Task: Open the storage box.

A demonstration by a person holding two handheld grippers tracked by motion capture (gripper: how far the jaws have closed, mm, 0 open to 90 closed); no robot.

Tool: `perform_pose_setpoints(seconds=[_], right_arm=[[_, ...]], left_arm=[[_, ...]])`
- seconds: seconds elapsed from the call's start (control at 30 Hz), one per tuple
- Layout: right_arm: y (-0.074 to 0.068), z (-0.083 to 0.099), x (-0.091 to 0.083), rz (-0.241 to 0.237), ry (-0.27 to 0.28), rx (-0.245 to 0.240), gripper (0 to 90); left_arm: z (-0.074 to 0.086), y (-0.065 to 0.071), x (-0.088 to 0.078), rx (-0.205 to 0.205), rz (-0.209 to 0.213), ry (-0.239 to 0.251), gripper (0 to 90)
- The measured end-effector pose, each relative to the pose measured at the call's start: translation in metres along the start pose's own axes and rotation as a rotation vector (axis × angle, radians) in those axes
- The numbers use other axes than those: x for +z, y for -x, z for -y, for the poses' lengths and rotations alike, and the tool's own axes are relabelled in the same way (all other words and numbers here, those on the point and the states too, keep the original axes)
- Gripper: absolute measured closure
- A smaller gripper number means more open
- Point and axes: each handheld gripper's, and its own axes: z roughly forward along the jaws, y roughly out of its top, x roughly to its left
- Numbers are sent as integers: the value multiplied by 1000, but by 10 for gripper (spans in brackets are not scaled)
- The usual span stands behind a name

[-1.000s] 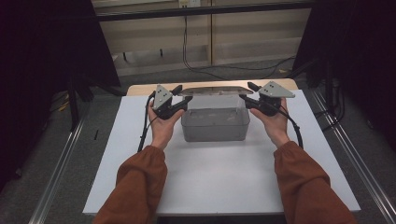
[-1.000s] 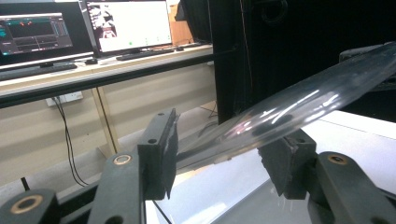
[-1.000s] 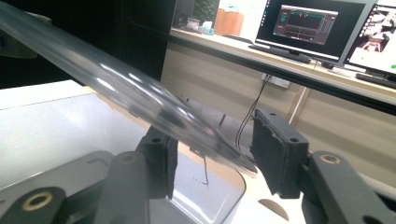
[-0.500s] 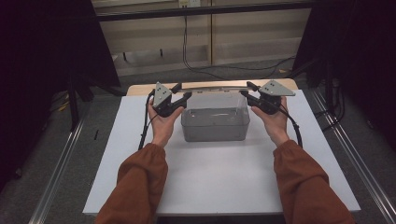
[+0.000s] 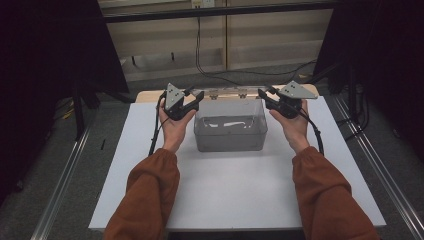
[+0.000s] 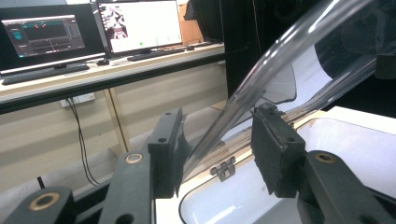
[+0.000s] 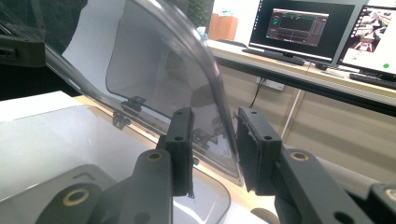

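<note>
- The left gripper (image 5: 192, 100) sits at the left end of a clear plastic box (image 5: 230, 132). In the left gripper view the edge of the box's clear lid (image 6: 261, 70) runs up between its two black jaws. The jaws have just been closing. The left pad (image 6: 180, 158) seems to touch the lid edge, but a gap shows on the right side, so a firm grip cannot be told.
- The right gripper (image 5: 265, 96) sits at the right end of the same box. In the right gripper view the lid's (image 7: 163, 60) curved edge passes between its jaws. These jaws have just been closing too and stand narrow around the edge; whether both pads press on it cannot be told.
- The lid stands raised and tilted, hinged at the box's far rim, where small hinges (image 6: 223, 167) show just beyond the left gripper's jaws.
- Below and between the two grippers, the open box rests on a white board (image 5: 230, 190).
- Each hand (image 5: 174, 131) holds its gripper from behind, with orange sleeves (image 5: 147, 195) nearer the person.
- A black cable (image 5: 156, 130) trails down from the left gripper.
- Far beyond the jaws, monitors (image 6: 140, 23) and a keyboard (image 6: 154, 54) stand on a long desk (image 6: 116, 74).
</note>
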Motion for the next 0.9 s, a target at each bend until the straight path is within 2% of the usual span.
perform_pose_setpoints(seconds=[0.27,0.47,0.53,0.63,0.9], right_arm=[[4,1,4,5,-7,0,645],[10,8,7,20,-21,16,656],[13,9,8,20,-17,36,666],[15,10,9,22,-16,41,675],[16,7,19,-7,-26,37,671]], left_arm=[[3,-2,5,-2,-11,-13,556],[2,-2,11,6,-6,-23,563],[1,-4,13,12,-5,-24,573],[1,-5,15,-6,-5,-18,573],[0,-8,18,-11,-5,-15,581]])
